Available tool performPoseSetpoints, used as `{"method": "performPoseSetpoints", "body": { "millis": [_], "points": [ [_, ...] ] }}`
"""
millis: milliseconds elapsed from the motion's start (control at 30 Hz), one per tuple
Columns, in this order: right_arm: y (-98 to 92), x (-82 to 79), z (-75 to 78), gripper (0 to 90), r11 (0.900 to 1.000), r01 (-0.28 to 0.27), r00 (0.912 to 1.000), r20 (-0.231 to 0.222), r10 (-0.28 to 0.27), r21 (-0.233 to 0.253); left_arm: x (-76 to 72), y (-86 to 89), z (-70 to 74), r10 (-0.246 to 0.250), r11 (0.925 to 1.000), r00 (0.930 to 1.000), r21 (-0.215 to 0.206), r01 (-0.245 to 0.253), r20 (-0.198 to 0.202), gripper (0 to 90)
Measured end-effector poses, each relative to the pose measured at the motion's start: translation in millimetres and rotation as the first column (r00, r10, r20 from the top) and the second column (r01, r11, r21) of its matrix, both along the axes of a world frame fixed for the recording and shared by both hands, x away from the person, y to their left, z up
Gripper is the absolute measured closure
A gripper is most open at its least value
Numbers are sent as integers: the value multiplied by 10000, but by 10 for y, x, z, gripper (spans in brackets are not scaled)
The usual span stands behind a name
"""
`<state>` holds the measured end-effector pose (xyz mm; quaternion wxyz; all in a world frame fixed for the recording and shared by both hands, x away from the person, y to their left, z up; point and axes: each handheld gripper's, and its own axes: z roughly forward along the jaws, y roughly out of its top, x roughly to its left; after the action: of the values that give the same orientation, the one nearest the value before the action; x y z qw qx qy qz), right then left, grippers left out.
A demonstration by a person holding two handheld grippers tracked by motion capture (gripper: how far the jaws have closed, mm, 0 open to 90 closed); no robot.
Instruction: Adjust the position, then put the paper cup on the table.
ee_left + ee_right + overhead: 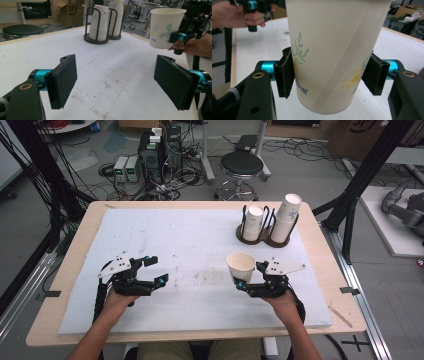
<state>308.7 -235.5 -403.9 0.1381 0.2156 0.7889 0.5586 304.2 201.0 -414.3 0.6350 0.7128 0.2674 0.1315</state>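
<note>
The right gripper grips a single paper cup low on its wall, a jaw pressed to each side, and holds it upright and apparently just clear of the white mat, on the person's side of the cup holder. That holder, at the far right of the mat, carries two stacks of cups. The left gripper hangs well to the left of the holder, jaws spread wide and empty. The cup looks light, thin-walled and easily crushed, so a gentle squeeze near its stiffer base suits it. Whether its bottom touches the mat is hard to tell.
</note>
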Motion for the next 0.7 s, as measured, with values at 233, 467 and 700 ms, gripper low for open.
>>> {"method": "performPoseSetpoints", "body": {
  "millis": [233,467,700],
  "points": [
    [-28,12,-10,357,9993,296,9995,136,-299,210,15,35,-13,72,9999,10000,-93,-72,-55,189],
    [-19,18,-13,355,9988,444,9988,186,-448,211,20,56,-6,197,9997,9998,-159,-197,-30,189],
    [4,107,9,352,9964,702,9970,286,-717,483,26,75,-19,217,9996,9997,-194,-219,-121,189]
  ]
}}
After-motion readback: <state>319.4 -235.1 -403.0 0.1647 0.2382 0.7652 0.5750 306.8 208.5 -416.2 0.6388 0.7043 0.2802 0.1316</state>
